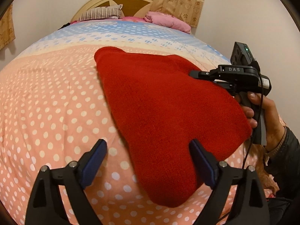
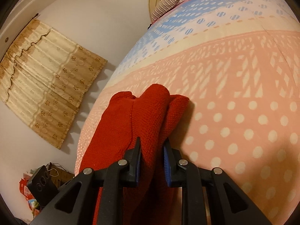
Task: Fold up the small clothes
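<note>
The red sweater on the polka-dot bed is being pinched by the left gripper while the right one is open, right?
No, swapped. The right wrist view shows the right gripper shut on the red sweater; the left gripper is open above the polka-dot bed.

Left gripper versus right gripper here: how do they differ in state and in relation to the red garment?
The left gripper is open with nothing between its fingers; the right gripper is shut on a fold of the red garment. The left one faces the garment's near end without gripping it; the right one pinches a bunched edge at the side. Both have black fingers with blue pads, over the polka-dot bedspread.
</note>
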